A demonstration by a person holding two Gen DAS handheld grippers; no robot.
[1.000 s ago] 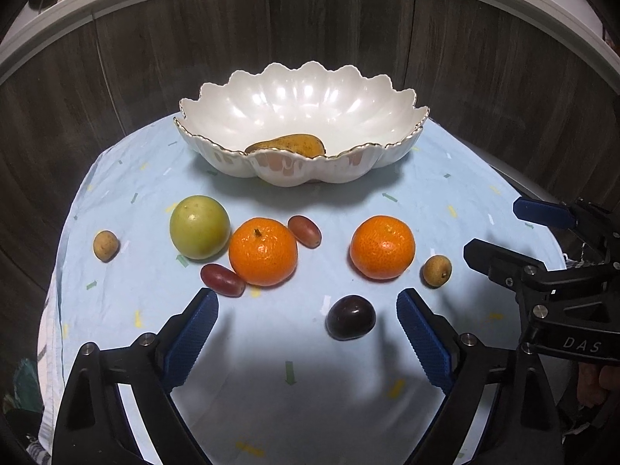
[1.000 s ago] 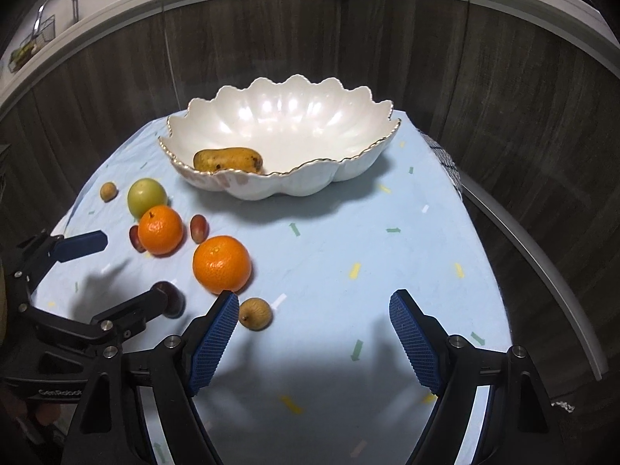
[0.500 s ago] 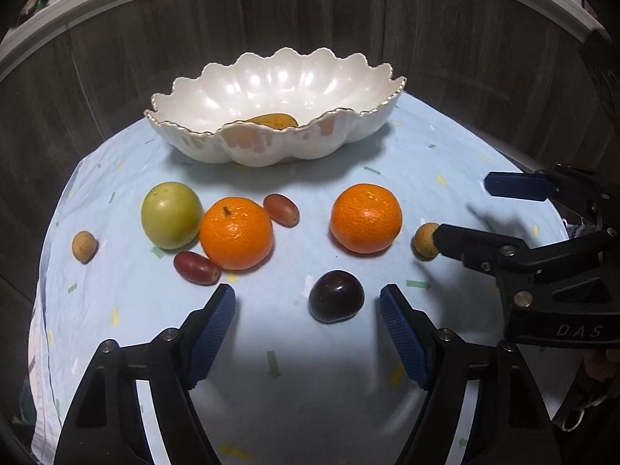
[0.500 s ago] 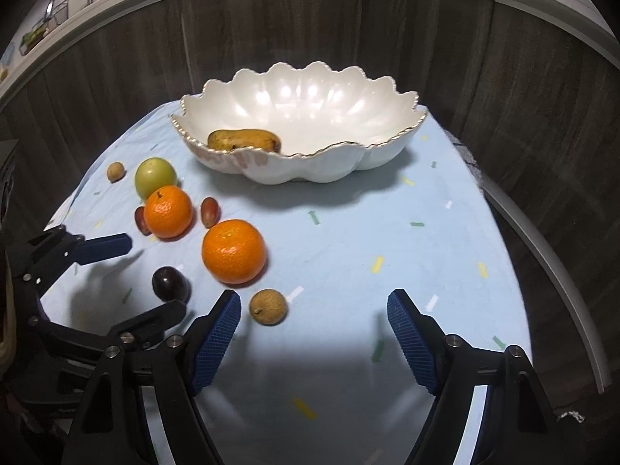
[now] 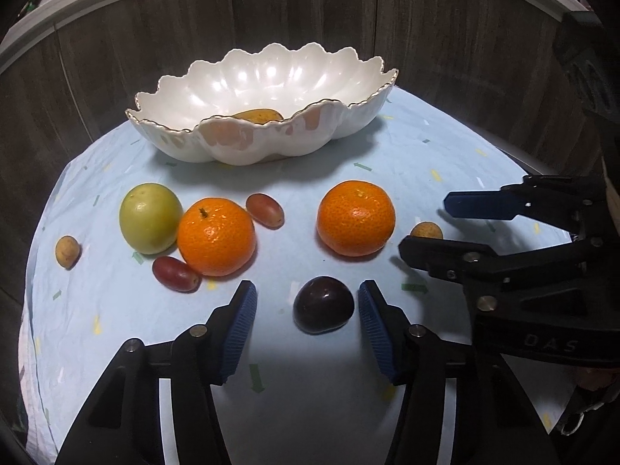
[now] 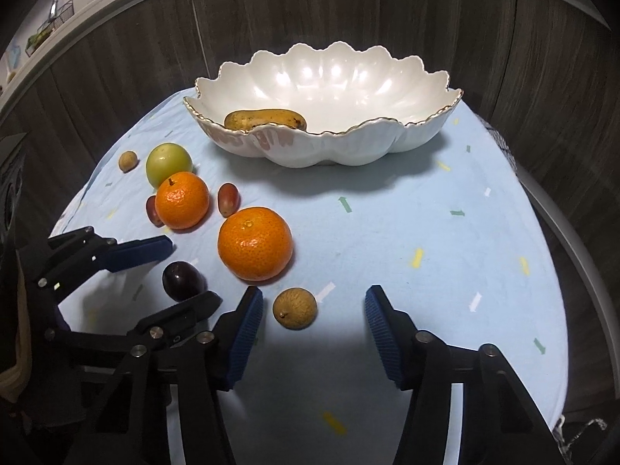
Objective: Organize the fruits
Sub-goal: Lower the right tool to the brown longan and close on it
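A white scalloped bowl (image 5: 240, 143) (image 6: 348, 151) stands at the back of the light blue cloth with a brownish pear (image 6: 265, 118) in it. My left gripper (image 5: 308, 306) is open, its jaws on either side of a dark plum (image 5: 323, 304) (image 6: 182, 281) without touching it. My right gripper (image 6: 314, 310) is open around a small tan longan (image 6: 295, 307) (image 5: 426, 229). Two oranges (image 5: 355, 223) (image 5: 216, 235), a green apple (image 5: 150, 223), two red grapes (image 5: 265, 210) (image 5: 175, 273) and another longan (image 5: 67, 250) lie on the cloth.
The light blue cloth (image 6: 426, 232) covers a round table that drops off at the left and right edges. A dark wood-panel wall (image 5: 310, 19) stands close behind the bowl. The right gripper's frame (image 5: 523, 263) reaches in beside the left one.
Both grippers have moved forward and down. The plum now lies between the left jaws and the longan between the right jaws. The fruits have not moved.
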